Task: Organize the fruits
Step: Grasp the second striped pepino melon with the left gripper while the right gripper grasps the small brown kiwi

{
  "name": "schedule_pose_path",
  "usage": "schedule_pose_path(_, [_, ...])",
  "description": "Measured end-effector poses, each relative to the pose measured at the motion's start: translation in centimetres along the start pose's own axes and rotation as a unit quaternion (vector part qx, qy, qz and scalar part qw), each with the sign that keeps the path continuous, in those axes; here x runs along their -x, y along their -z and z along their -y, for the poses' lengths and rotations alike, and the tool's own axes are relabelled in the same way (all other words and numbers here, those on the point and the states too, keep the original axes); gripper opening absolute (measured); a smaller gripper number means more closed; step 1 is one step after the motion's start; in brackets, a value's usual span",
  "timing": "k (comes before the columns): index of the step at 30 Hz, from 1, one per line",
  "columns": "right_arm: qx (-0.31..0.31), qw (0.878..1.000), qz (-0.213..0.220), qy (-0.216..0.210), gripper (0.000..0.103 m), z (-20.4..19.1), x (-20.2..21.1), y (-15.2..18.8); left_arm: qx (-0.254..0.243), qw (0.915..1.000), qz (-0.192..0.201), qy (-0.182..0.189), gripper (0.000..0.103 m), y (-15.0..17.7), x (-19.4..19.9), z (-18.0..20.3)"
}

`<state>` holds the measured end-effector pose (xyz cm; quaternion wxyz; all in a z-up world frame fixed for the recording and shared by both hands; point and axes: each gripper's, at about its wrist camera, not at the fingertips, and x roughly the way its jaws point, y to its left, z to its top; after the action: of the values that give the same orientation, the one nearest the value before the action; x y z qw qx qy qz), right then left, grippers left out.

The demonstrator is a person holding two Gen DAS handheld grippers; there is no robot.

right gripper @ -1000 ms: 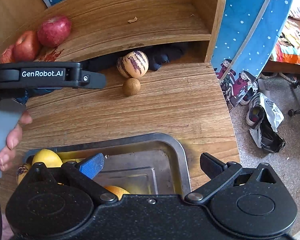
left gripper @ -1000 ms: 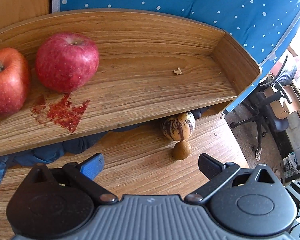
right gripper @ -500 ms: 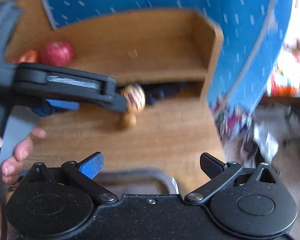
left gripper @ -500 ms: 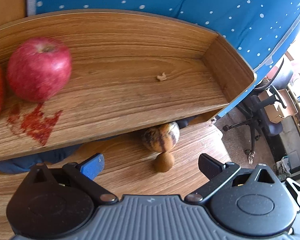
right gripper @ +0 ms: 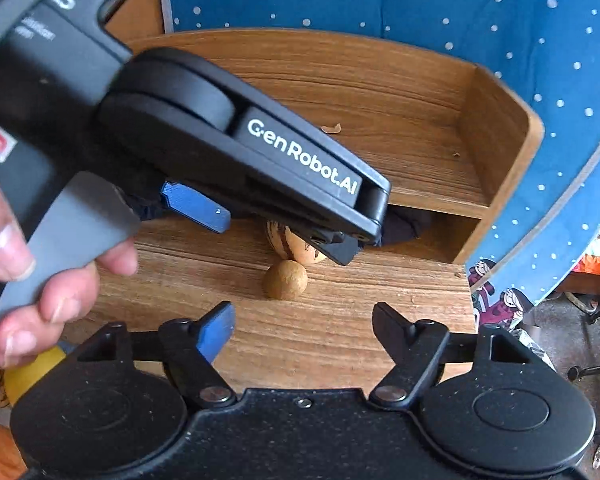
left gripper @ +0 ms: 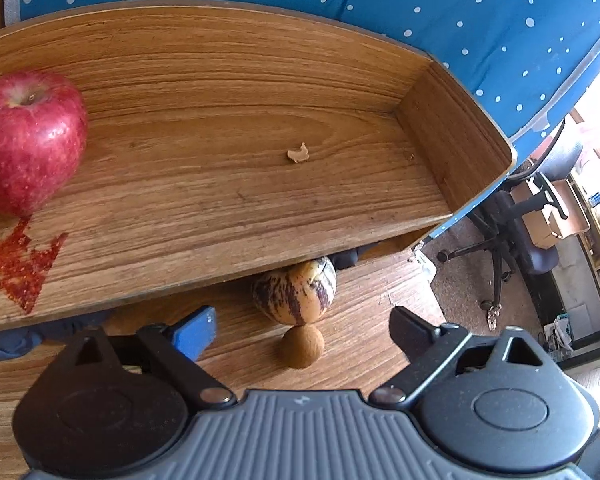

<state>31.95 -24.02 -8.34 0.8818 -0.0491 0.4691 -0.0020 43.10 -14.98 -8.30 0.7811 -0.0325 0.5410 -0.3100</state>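
Observation:
A striped yellow-and-purple fruit [left gripper: 294, 294] sits on the wooden table, half under the shelf edge. A small brown round fruit [left gripper: 302, 346] touches its near side. My left gripper [left gripper: 302, 328] is open, its fingers either side of these two fruits and slightly short of them. A red apple [left gripper: 28, 140] stands on the shelf at the left. In the right wrist view the left gripper [right gripper: 266, 228], held by a hand [right gripper: 52, 280], hides part of the striped fruit [right gripper: 286, 246]. My right gripper [right gripper: 304, 326] is open and empty, just short of the brown fruit [right gripper: 285, 280].
The wooden shelf [left gripper: 260, 184] has a raised right wall, a red crumb stain [left gripper: 20, 264] and a small scrap [left gripper: 299, 155]. Dark cloth [right gripper: 404, 224] lies under it. A yellow fruit [right gripper: 28, 372] shows at the lower left. The table edge drops off at the right near an office chair [left gripper: 516, 232].
My left gripper has moved right and closer to the striped fruit; one apple left its view. My right gripper has swung up from the metal tray toward the shelf.

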Motion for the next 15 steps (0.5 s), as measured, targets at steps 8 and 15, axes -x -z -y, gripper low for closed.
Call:
schedule_pose_path(8, [-0.009, 0.999, -0.005, -0.030, 0.056, 0.3, -2.1, -0.6, 0.013, 0.9999, 0.003, -0.001, 0.079, -0.4, -1.0, -0.1])
schedule_pose_path(15, [-0.019, 0.999, -0.009, -0.042, 0.047, 0.3, -3.1, -0.7, 0.018, 0.9998, -0.002, -0.005, 0.071, -0.7, -2.4, 0.4])
